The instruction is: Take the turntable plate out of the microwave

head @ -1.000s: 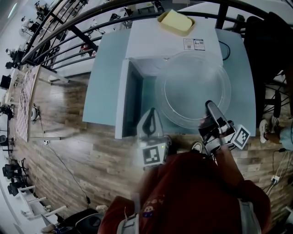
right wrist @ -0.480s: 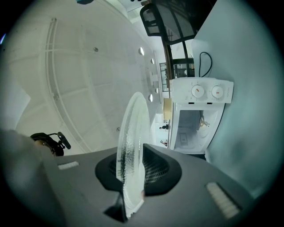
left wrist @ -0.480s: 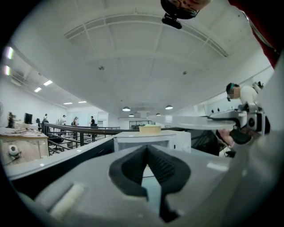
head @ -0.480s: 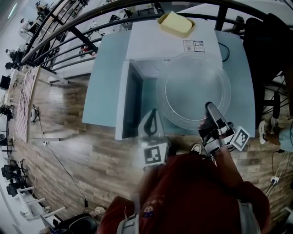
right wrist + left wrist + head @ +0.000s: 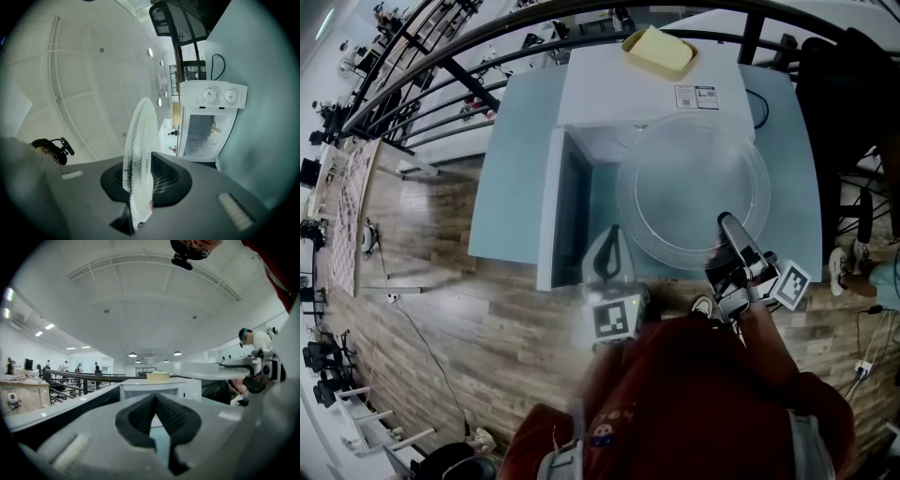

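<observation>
The clear glass turntable plate (image 5: 694,187) is out of the microwave (image 5: 647,89) and hangs level in front of its open cavity. My right gripper (image 5: 727,225) is shut on the plate's near rim. In the right gripper view the plate (image 5: 140,150) stands edge-on between the pads of the right gripper (image 5: 140,183), with the empty microwave (image 5: 211,122) behind it. My left gripper (image 5: 612,234) hovers by the open door (image 5: 558,206), shut with nothing in it. In the left gripper view its tips (image 5: 154,397) meet, and the plate (image 5: 197,370) floats at the upper right.
A yellow sponge-like block in a tray (image 5: 659,47) sits on top of the microwave. The microwave stands on a pale blue table (image 5: 511,159). Black railings (image 5: 441,56) run along the far left, with wooden floor below. A black chair (image 5: 853,103) stands at the right.
</observation>
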`<action>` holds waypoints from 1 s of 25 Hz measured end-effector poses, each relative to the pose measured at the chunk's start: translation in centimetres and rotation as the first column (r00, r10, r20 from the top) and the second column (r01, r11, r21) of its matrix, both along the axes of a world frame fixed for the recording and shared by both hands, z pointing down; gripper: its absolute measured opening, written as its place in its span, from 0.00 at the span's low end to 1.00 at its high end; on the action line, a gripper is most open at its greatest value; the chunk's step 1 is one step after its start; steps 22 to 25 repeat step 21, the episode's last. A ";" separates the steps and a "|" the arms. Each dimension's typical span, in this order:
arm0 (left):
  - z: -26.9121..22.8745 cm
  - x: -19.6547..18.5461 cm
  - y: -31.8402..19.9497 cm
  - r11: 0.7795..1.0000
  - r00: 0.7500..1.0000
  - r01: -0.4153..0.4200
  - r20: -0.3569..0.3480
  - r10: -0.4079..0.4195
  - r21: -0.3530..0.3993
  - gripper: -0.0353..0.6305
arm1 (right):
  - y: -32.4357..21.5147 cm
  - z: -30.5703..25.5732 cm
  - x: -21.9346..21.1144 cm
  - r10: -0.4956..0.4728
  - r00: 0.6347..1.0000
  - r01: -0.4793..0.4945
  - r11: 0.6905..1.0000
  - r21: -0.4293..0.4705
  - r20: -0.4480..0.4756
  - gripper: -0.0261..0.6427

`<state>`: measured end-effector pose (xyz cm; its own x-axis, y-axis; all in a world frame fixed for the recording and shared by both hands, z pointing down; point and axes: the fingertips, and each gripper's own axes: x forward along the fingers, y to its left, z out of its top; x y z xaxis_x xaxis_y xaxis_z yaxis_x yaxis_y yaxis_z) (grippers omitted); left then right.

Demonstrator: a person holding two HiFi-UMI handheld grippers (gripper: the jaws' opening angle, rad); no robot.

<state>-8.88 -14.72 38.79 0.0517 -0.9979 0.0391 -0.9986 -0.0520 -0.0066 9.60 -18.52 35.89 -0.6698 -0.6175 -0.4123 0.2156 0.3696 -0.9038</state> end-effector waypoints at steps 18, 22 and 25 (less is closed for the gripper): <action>0.5 -2.1 -0.3 1.000 1.000 -0.017 0.016 0.017 0.009 0.05 | 0.1 0.5 -1.9 -0.002 1.000 0.001 1.000 -0.010 -0.010 0.09; 1.3 -2.8 -0.2 0.999 0.998 -0.032 0.050 0.031 0.020 0.05 | 0.2 0.5 -2.4 0.000 1.000 0.000 1.000 -0.008 -0.014 0.09; 1.3 -2.8 -0.2 0.999 0.998 -0.032 0.050 0.031 0.020 0.05 | 0.2 0.5 -2.4 0.000 1.000 0.000 1.000 -0.008 -0.014 0.09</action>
